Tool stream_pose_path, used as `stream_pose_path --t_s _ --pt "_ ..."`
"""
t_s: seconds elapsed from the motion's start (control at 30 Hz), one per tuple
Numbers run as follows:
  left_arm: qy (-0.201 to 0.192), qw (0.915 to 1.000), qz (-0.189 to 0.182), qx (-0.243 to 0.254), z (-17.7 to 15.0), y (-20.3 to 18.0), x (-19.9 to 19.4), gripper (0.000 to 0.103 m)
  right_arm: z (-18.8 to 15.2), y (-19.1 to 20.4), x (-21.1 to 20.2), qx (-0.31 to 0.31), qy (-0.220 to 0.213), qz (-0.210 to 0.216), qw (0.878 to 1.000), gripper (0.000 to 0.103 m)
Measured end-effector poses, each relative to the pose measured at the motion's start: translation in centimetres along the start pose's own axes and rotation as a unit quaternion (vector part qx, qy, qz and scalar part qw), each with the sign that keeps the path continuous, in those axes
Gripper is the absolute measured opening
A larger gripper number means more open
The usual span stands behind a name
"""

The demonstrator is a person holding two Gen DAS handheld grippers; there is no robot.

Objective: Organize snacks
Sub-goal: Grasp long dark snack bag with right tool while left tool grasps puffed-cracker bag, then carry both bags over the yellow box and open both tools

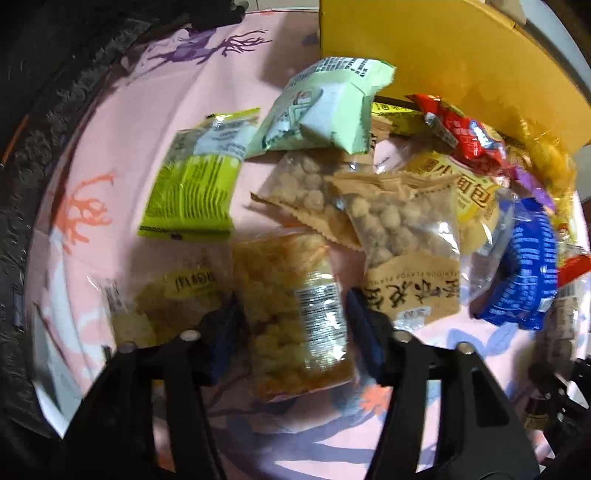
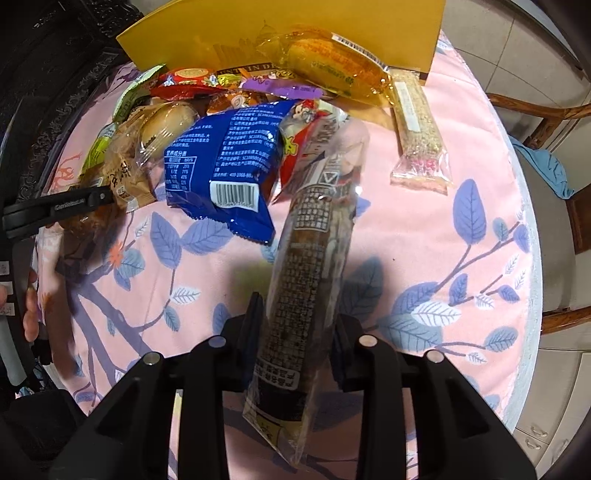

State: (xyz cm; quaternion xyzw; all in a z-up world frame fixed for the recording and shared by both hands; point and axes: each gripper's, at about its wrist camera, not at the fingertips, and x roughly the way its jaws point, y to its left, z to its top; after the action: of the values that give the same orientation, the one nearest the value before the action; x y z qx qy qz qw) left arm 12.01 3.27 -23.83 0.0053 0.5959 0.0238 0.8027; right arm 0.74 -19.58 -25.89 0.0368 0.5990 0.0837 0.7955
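A heap of snack packets lies on a pink leaf-print tablecloth. In the left wrist view my left gripper points down over a clear packet of yellow puffed snack. Its blue pads press the packet's two long sides. In the right wrist view my right gripper is shut on a long dark snack bar, which it holds above the cloth, pointing toward the heap. Part of the left gripper shows at the left edge of that view, with a hand below it.
A yellow box stands behind the heap. Around it lie peanut packets, green packets, a blue packet, a red packet and a corn packet. A pale grain bar lies apart. A wooden chair stands past the table's round edge.
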Motion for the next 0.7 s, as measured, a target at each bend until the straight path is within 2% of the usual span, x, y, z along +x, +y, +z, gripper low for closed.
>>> stream_pose_path --t_s 0.1,0.2,0.33,0.4,0.5,0.7 --pt "0.001 0.9995 -0.029 -0.015 -0.8 0.9 -0.8 0.047 0.0 0.3 -1.5 0.005 -0.027 0.004 1.000 0.029" --pt "-0.011 0.9973 -0.067 -0.029 -1.5 1.8 -3.6 0.046 0.7 0.7 -4.5 0.012 -0.064 0.009 0.998 0.029" --pt "-0.056 0.9920 -0.111 -0.023 -0.7 1.1 -8.7 0.046 2.8 2.1 -8.4 0.003 -0.115 0.027 0.993 0.028" --pt "-0.095 0.9877 -0.125 -0.001 0.0 -0.1 -11.8 0.046 4.1 3.0 -10.4 -0.015 -0.142 0.028 0.989 0.028" --pt "-0.126 0.9819 -0.140 0.022 0.7 -1.7 -14.2 0.046 5.4 4.0 -12.2 -0.024 -0.164 0.039 0.985 0.028" --pt "-0.136 0.9783 -0.151 0.039 2.5 -3.8 -14.5 0.046 6.9 4.1 -13.4 -0.025 -0.182 0.039 0.982 0.028"
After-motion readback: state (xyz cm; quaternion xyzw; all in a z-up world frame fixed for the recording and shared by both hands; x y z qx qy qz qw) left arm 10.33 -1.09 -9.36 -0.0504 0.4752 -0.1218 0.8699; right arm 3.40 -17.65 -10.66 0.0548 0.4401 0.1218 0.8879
